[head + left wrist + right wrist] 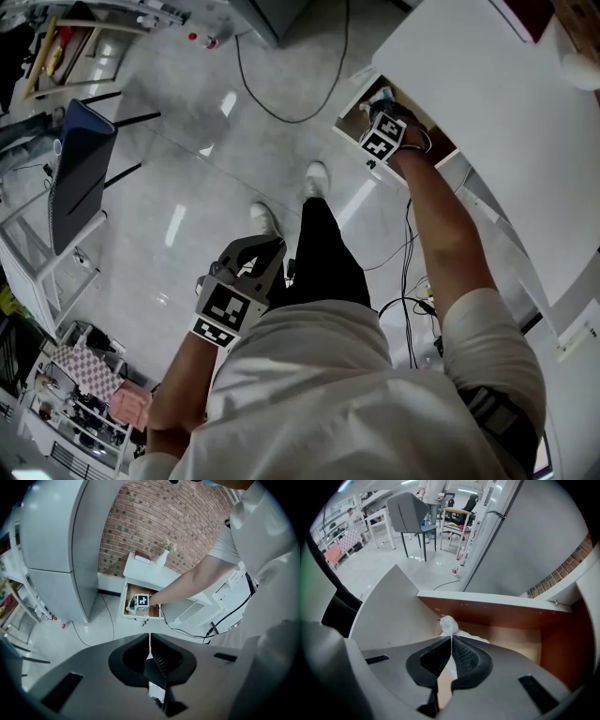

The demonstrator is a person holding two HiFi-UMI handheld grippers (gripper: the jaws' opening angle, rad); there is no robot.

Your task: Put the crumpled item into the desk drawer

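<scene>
The crumpled white item sticks out past the tips of my right gripper, which is shut on it. It hangs inside the open desk drawer, close to the brown front wall and near the left side panel. In the head view the right gripper reaches into that drawer under the white desk. The left gripper is held low near the person's waist, jaws shut with nothing between them. From there the drawer shows far off with the right gripper's marker cube in it.
A dark chair stands at the left on the glossy floor. A black cable loops across the floor and more cables hang beside the desk. A tall grey cabinet stands left of the desk. The person's shoes are below.
</scene>
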